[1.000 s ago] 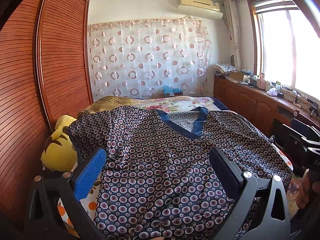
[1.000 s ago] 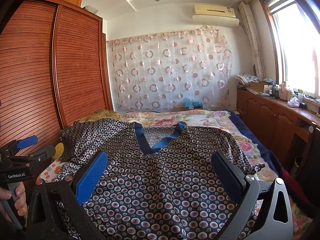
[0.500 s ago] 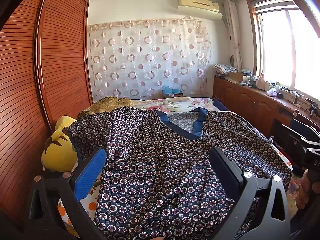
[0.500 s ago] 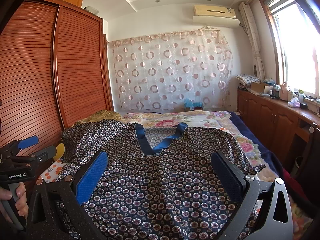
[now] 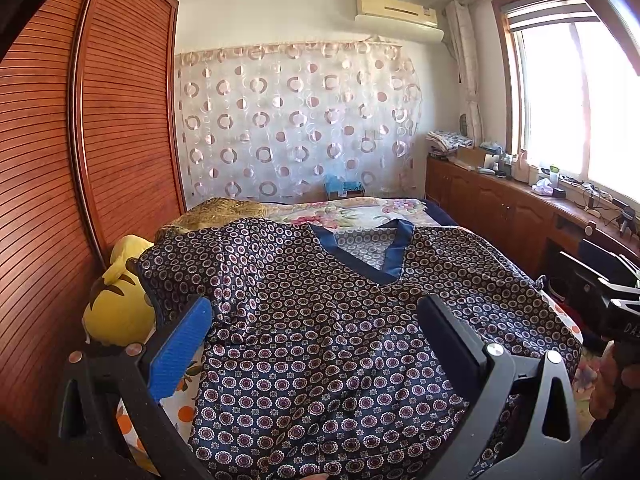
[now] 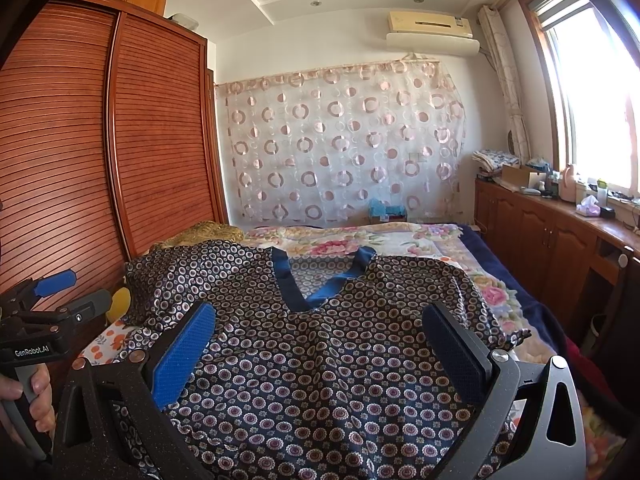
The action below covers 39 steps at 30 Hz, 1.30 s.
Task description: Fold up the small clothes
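A dark blue patterned top [image 5: 320, 320] with a plain blue V-neck band [image 5: 384, 264] lies spread front-up on the bed, neck away from me; it also shows in the right wrist view [image 6: 320, 352]. Its left sleeve is bunched and creased. My left gripper [image 5: 316, 320] is open and empty, held above the top's lower body. My right gripper [image 6: 320, 328] is open and empty, also above the lower body. The left gripper [image 6: 52, 288] shows at the left edge of the right wrist view.
A yellow plush toy [image 5: 120, 304] lies at the bed's left edge against the wooden slatted wardrobe [image 5: 80, 160]. A floral quilt [image 6: 360, 240] covers the bed beyond the top. Wooden cabinets [image 6: 540, 232] with clutter run along the right wall under the window.
Both grippers have stayed almost still and open. The top has not moved.
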Available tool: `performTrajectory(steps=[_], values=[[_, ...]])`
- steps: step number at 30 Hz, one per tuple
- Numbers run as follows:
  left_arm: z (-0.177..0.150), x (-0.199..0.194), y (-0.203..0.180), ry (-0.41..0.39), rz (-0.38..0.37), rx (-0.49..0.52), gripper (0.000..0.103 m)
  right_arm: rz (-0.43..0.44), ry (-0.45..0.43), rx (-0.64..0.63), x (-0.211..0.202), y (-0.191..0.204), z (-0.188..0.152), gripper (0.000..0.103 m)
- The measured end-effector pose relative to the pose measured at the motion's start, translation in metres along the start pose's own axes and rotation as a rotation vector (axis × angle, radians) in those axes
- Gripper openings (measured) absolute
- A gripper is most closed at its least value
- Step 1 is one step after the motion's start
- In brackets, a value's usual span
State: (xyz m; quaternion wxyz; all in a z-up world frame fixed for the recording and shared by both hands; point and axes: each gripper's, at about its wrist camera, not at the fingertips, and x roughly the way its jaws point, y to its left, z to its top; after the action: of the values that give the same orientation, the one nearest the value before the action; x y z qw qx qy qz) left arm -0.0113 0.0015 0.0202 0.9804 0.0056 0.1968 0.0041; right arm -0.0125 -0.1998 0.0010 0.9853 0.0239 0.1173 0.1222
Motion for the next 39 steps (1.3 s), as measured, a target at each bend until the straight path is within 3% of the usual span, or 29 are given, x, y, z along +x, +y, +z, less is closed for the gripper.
performTrajectory(steps=[22,39], values=[[-0.006,0.008,0.000,0.023,0.004,-0.002,0.103,0.016,0.013,0.000,0.005,0.001,-0.004,0.103],[-0.041,0.055,0.077,0.138,0.107,-0.050,0.103,0.080,0.074,-0.076,0.051,0.007,-0.004,0.103]])
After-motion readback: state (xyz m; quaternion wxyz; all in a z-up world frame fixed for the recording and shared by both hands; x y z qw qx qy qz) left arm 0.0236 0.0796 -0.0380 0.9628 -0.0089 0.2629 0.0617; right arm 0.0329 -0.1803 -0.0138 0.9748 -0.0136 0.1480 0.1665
